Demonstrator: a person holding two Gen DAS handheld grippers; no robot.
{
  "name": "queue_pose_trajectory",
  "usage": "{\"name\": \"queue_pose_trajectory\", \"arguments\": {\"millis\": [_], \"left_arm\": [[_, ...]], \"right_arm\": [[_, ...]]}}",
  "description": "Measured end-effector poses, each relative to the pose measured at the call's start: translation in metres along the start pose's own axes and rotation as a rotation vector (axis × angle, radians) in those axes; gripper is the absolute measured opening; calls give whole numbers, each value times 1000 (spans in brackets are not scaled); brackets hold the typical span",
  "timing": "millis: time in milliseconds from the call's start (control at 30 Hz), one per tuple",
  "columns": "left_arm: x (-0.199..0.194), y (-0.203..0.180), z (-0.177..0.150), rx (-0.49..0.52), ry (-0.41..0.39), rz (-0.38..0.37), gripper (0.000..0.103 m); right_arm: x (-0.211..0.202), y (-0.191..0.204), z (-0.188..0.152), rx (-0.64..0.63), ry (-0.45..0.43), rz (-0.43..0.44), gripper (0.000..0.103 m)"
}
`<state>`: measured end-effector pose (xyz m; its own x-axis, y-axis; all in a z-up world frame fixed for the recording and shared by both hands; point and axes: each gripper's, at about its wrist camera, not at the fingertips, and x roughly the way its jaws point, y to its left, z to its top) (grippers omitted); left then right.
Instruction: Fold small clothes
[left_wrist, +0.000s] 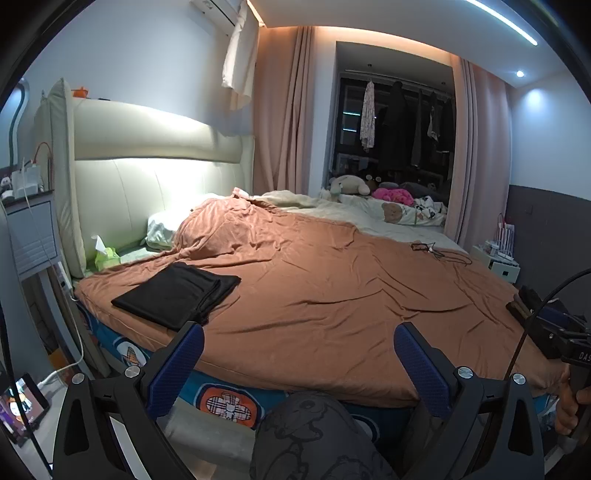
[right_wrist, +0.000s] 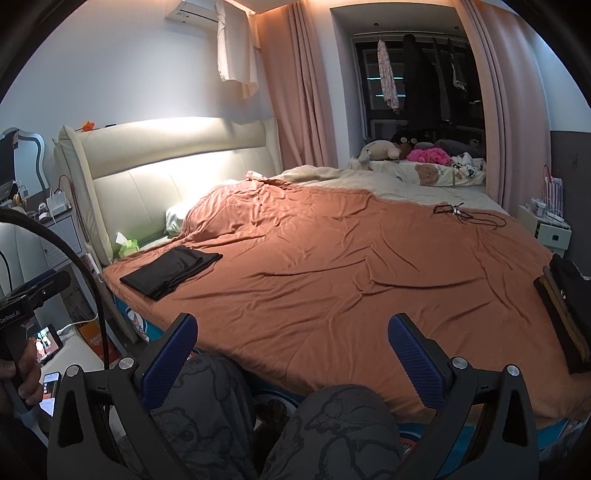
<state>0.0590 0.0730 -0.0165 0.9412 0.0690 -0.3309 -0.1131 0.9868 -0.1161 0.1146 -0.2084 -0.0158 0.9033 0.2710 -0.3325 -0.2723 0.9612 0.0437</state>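
A folded black garment (left_wrist: 177, 293) lies flat on the orange bedspread (left_wrist: 332, 295) near the bed's left front corner, and shows again as the folded black garment (right_wrist: 171, 271) in the right wrist view. A stack of dark folded clothes (right_wrist: 569, 310) sits at the bed's right edge. My left gripper (left_wrist: 299, 354) hovers open over the bed's front edge, nothing between its blue pads. My right gripper (right_wrist: 291, 345) is open too and holds nothing, above the front edge of the orange bedspread (right_wrist: 351, 266). Both stand well short of the black garment.
A person's knees in grey patterned trousers (right_wrist: 280, 424) sit below the grippers. A cable and small device (right_wrist: 461, 214) lie far right on the bed. A green tissue box (left_wrist: 105, 256) sits by the headboard. A nightstand (left_wrist: 29, 236) and lit phones stand left.
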Motion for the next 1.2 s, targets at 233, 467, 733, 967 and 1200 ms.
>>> {"name": "queue_pose_trajectory", "arguments": {"millis": [233,467,733,967,1200], "left_arm": [[-3,0,-1,-2,-5,-5,103],[-9,-1,-3,9,-10,-7,103],[-12,-4,-5,12,-12,-7,103],[-15,-5,-7,10,-16,-3,103],[-18,-6,-8,8,-14,-5,103]], "right_arm": [[-6,-3,1,2,-5,-2,103],[-9,-5,-4,5,-10,-1,103],[-7,-3,-4,8,-1,1,103],[-6,-1,-4,1,1,3,103],[-7,-1,-4,0,3,2,103]]}}
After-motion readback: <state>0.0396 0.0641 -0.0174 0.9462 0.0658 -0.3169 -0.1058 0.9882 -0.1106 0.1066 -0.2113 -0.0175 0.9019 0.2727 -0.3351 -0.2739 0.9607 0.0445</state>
